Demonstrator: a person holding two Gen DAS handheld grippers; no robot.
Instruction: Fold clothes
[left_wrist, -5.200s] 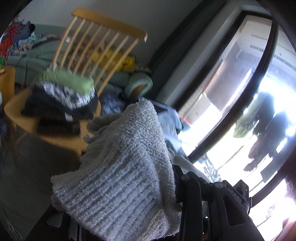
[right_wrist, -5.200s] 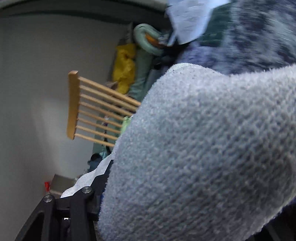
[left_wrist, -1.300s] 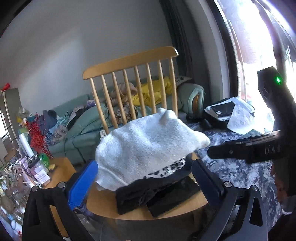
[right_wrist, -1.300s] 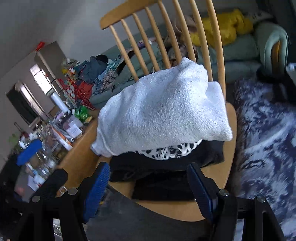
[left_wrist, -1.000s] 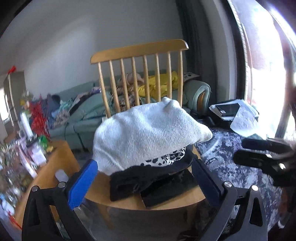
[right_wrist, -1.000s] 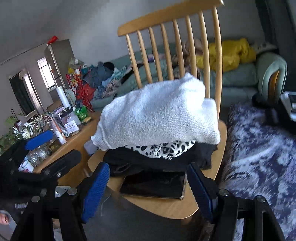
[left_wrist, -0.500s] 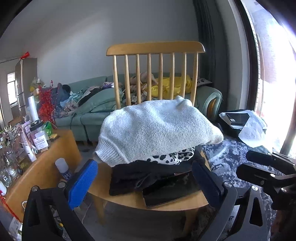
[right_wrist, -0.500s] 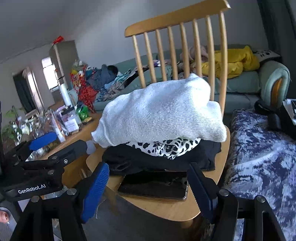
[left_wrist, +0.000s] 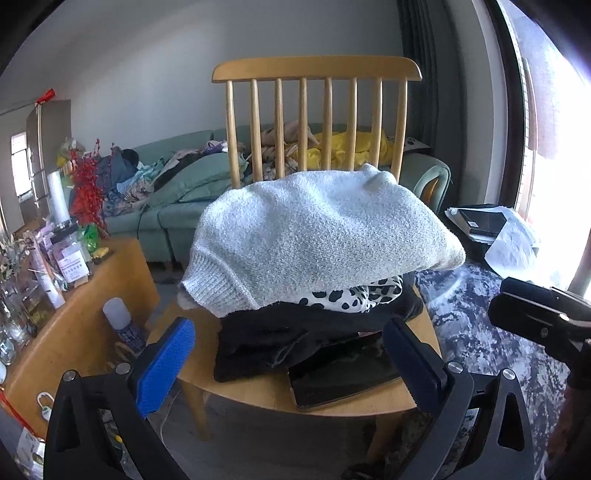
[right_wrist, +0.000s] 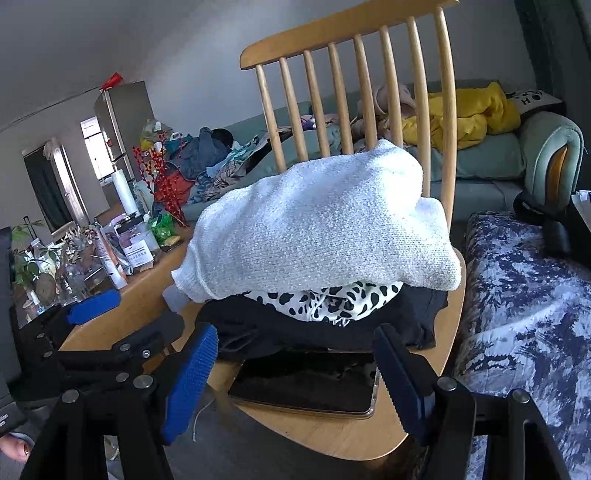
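White knit sweater sits folded atop the clothes stack on the wooden chair, over a leopard-print piece and black garments, likely the finished pile. A tablet lies under it. Left gripper and right gripper hover near the seat edge, jaws apart, empty, probably freed for the next garment.

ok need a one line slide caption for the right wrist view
Open right tongs face a wooden chair stacked with a white knit sweater, spotted garment, black clothes and a tablet.
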